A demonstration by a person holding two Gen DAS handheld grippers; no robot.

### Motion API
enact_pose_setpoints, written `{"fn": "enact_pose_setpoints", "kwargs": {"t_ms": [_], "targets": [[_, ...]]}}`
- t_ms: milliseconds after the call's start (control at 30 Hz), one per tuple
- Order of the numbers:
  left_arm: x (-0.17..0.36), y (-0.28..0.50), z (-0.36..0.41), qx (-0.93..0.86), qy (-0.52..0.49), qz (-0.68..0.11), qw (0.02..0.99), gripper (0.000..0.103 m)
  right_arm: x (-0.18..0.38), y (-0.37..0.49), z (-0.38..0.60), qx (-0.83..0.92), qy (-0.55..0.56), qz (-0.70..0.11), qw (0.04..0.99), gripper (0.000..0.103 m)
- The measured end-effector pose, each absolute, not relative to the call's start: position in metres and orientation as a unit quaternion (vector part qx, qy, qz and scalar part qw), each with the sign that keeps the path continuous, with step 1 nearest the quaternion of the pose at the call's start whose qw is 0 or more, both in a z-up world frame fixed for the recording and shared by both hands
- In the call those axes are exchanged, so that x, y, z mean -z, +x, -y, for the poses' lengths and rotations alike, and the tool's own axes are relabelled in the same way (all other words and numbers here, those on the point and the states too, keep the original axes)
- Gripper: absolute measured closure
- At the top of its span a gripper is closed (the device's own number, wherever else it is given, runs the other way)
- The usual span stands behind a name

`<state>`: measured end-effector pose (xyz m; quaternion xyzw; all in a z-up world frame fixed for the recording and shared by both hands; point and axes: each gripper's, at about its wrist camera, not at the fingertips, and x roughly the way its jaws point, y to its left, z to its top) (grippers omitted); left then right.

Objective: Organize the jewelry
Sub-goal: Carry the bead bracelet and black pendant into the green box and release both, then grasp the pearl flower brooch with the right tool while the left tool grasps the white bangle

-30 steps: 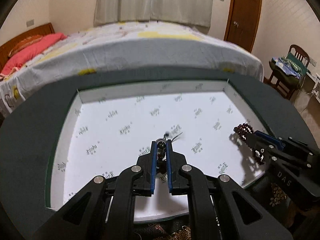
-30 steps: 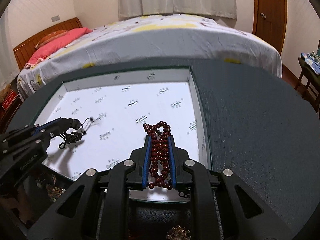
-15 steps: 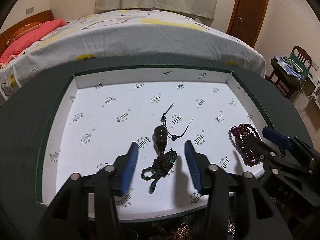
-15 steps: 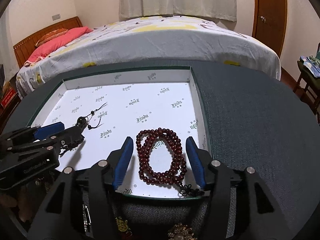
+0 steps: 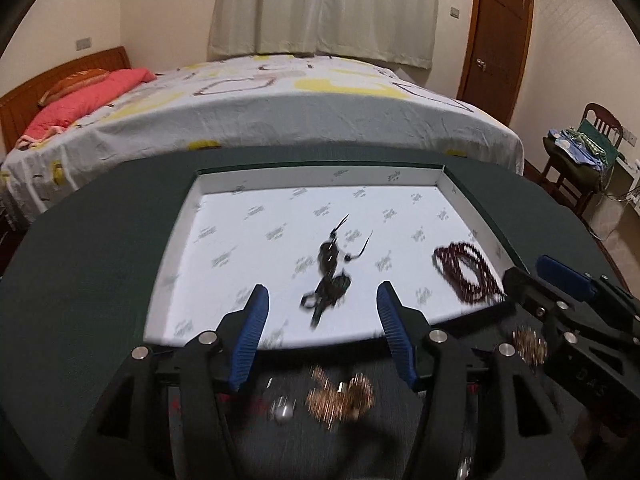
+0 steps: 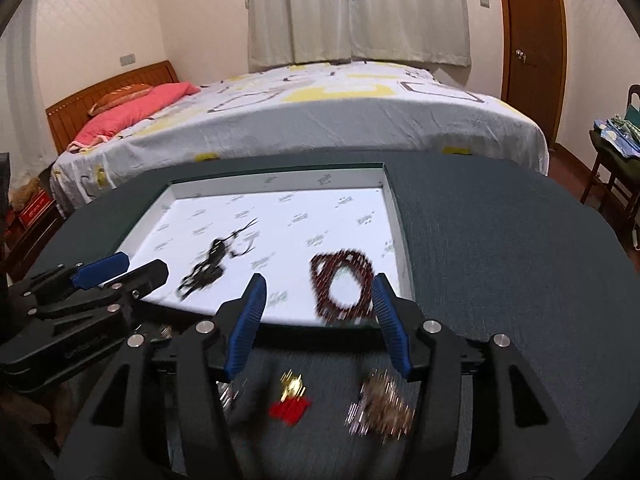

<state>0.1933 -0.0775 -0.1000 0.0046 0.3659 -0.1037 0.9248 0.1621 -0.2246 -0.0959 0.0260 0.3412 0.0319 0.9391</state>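
Note:
A white-lined tray point(image 5: 240, 248) point(image 6: 280, 184) sits on the dark green table. A black cord pendant point(image 5: 330, 276) point(image 6: 210, 266) lies in the tray's middle. A dark red bead bracelet point(image 5: 464, 272) point(image 6: 342, 284) lies near the tray's right front corner. My left gripper point(image 5: 320, 320) is open and empty, just short of the pendant. My right gripper point(image 6: 318, 308) is open and empty, just short of the bracelet. Gold jewelry pieces point(image 5: 340, 396) point(image 6: 380, 404) and a red-and-gold piece point(image 6: 292, 398) lie on the table in front of the tray, blurred.
A bed point(image 5: 280, 112) stands beyond the table. A chair with clothes point(image 5: 584, 148) stands at right near a brown door point(image 5: 496, 40). A small silver piece point(image 5: 282, 412) lies on the table near the gold ones.
Both grippers opened, left the pendant and the bracelet lying in the tray, then drew back and up toward the tray's front edge.

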Motion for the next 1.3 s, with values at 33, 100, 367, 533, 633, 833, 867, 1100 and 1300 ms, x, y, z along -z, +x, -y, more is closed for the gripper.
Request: {"fn": "enact_pose_setpoints", "kwargs": {"t_ms": [33,100,367,533,633,833,867,1100,1300], "targets": [[0.1,0.184,0.075,0.099,0.006,-0.362,0.927,0.048,0.096,0.156,0.223,-0.034,0.026,-0.34,0.939,0.049],[0.099,0.169,0.071,0.089,0.009,-0.354,0.931,0.048,0.098,0.138,0.218,-0.039,0.027,-0.339,0.94,0.049],[0.114,0.126,0.05,0.047,0.006,-0.352,0.935,0.047,0.131,0.085,0.196,-0.068,0.012,-0.37,0.926,0.05],[0.126,0.111,0.042,0.031,0.004,-0.361,0.932,0.048,0.141,0.075,0.185,-0.079,-0.002,-0.38,0.922,0.051],[0.13,0.103,0.041,0.025,0.008,-0.361,0.932,0.048,0.142,0.073,0.182,-0.08,-0.001,-0.382,0.921,0.051],[0.134,0.094,0.039,0.019,0.013,-0.364,0.931,0.048,0.149,0.075,0.173,-0.084,-0.02,-0.409,0.908,0.058],[0.133,0.093,0.04,0.02,0.013,-0.364,0.931,0.048,0.15,0.076,0.172,-0.085,-0.021,-0.413,0.907,0.058],[0.133,0.086,0.048,0.03,0.025,-0.361,0.932,0.047,0.152,0.073,0.171,-0.08,-0.032,-0.415,0.906,0.076],[0.135,0.083,0.055,0.039,0.03,-0.362,0.931,0.047,0.151,0.07,0.179,-0.084,-0.023,-0.413,0.907,0.088]]}}
